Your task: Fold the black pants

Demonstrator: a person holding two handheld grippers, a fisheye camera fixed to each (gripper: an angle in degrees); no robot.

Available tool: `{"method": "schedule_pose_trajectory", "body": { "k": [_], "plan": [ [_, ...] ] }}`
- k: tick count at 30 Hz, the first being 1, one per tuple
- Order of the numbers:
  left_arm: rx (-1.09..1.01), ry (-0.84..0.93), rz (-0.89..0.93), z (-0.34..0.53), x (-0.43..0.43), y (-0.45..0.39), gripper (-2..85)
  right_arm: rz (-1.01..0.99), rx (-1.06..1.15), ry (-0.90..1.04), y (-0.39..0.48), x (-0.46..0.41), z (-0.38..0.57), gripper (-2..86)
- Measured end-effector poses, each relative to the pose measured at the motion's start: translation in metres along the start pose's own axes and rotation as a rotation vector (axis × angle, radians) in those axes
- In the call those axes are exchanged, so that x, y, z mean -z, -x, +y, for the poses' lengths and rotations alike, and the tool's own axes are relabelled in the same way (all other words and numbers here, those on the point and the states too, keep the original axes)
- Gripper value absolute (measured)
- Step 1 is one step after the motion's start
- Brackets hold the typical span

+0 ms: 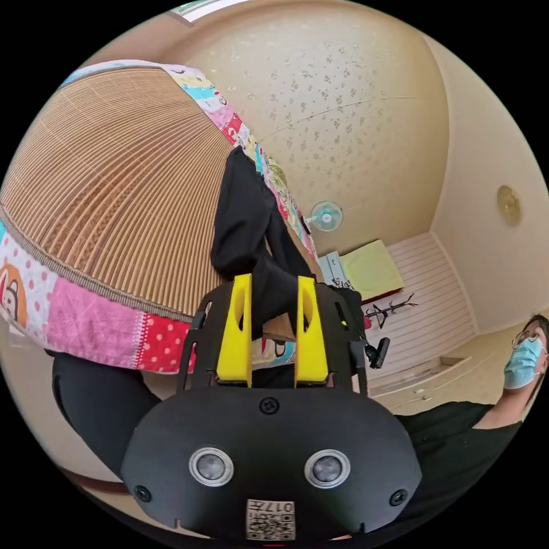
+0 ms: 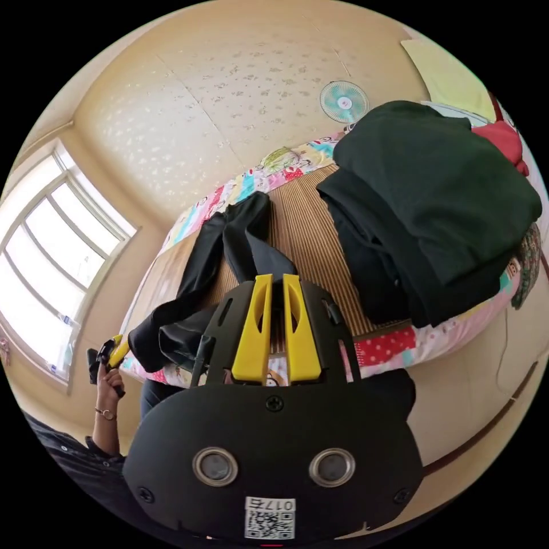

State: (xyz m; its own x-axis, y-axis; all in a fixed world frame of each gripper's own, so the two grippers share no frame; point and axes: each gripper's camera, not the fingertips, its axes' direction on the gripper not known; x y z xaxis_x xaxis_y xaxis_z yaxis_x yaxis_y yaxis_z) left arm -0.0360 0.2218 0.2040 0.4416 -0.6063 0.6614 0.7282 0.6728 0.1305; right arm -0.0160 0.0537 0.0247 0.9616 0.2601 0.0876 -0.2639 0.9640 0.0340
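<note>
Pants [image 2: 229,251] lie lengthwise on the bed's mat [image 2: 309,229], legs running straight away from both grippers, so each one's got an end: left gripper [image 1: 273,286] jaws pinch black cloth, right gripper [image 2: 273,286] jaws look nearly closed on the same fabric, I think.

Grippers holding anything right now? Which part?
Both grip the black pants: left gripper and right gripper each clamp fabric at the near end, exact part unclear.

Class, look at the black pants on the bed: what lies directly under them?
The black pants lie on a ribbed bamboo mat, which sits over a patchwork quilt. What is under the quilt is covered.
</note>
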Motion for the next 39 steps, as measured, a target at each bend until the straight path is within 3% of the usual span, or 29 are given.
{"method": "schedule_pose_trajectory", "body": {
  "k": [5,7,10,12,14,16,17,18,21,23,27,29,35,39],
  "plan": [
    [-0.07,0.048,-0.123,0.027,-0.004,0.005,15.8,-0.192,0.185,0.161,0.03,-0.031,0.016,7.8],
    [-0.121,0.069,-0.082,0.019,-0.006,0.005,16.0,-0.372,0.282,0.292,0.057,-0.066,0.017,8.9],
    [-0.187,0.196,0.088,-0.009,-0.027,0.001,15.8,-0.463,0.385,0.425,0.095,-0.115,0.021,11.1],
    [-0.028,0.393,0.084,-0.028,-0.064,0.016,14.1,-0.455,0.41,0.465,0.112,-0.14,0.022,12.5],
    [0.046,0.443,0.098,-0.033,-0.071,0.019,9.4,-0.44,0.381,0.47,0.122,-0.157,0.018,14.9],
    [0.043,0.418,0.333,-0.038,-0.061,0.009,3.9,-0.51,0.369,0.467,0.132,-0.164,0.005,16.3],
    [0.111,0.378,0.56,-0.042,-0.051,0.012,3.4,-0.524,0.357,0.472,0.132,-0.164,0.001,16.4],
    [0.192,0.307,0.788,-0.041,-0.04,0.019,3.0,-0.611,0.344,0.471,0.132,-0.16,-0.009,16.3],
    [0.339,0.165,1.147,-0.031,-0.028,0.044,2.1,-0.899,0.296,0.367,0.119,-0.126,-0.031,14.4],
    [0.324,0.208,1.039,-0.025,-0.023,0.055,1.8,-0.907,0.28,0.336,0.109,-0.114,-0.035,12.7],
    [0.349,0.354,0.185,0.013,-0.007,0.079,3.8,-0.735,0.265,0.49,0.095,-0.126,-0.011,11.9],
    [0.312,0.365,0.01,0.025,-0.004,0.076,7.1,-0.709,0.252,0.549,0.087,-0.129,0.006,11.8],
    [0.159,0.253,-0.075,0.025,0.009,0.036,9.9,-0.569,0.193,0.544,0.059,-0.112,0.028,11.1],
    [0.043,0.249,-0.011,-0.001,-0.005,-0.004,11.0,-0.313,0.164,0.316,0.033,-0.058,-0.005,10.0]
  ]
}}
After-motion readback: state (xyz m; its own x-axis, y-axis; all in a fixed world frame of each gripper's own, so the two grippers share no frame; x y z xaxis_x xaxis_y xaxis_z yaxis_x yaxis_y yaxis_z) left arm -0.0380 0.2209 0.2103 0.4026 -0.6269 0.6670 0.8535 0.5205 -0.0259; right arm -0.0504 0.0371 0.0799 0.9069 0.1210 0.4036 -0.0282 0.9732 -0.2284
